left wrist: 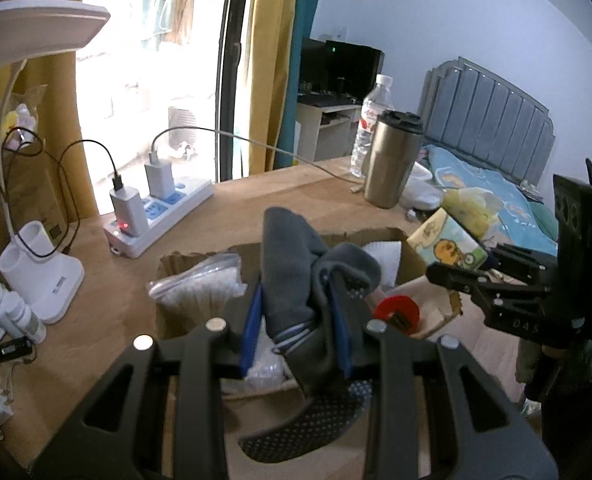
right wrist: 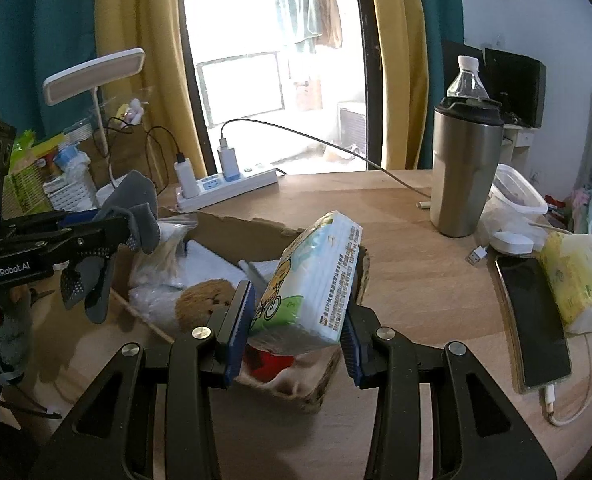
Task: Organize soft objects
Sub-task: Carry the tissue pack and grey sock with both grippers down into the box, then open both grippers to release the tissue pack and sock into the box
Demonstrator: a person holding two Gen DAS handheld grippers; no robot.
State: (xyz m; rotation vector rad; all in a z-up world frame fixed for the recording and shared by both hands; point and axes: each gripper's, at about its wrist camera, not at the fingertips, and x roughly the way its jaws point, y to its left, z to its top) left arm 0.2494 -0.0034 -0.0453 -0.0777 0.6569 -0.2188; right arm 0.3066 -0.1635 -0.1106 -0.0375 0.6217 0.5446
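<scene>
My left gripper [left wrist: 301, 300] is shut on grey socks [left wrist: 292, 276] and holds them above an open cardboard box [left wrist: 184, 258]. The socks also show in the right wrist view [right wrist: 136, 212], hanging from the left gripper [right wrist: 122, 234]. My right gripper [right wrist: 297, 312] is shut on a tissue pack [right wrist: 311, 284] with a cartoon print, tilted above the box's [right wrist: 236, 226] right end. The tissue pack [left wrist: 447, 246] and right gripper [left wrist: 461, 276] show at the right of the left wrist view. The box holds a clear bag of cotton swabs [left wrist: 200, 284], a white cloth [right wrist: 208, 260], a brown plush [right wrist: 204, 300] and a red item [right wrist: 270, 362].
A steel tumbler [right wrist: 463, 172] and water bottle [right wrist: 465, 78] stand at the back right of the wooden table [right wrist: 415, 280]. A phone [right wrist: 535, 316] and yellow tissue pack [right wrist: 575, 276] lie right. A power strip [right wrist: 228, 188] with chargers and a white desk lamp [right wrist: 94, 76] are behind the box.
</scene>
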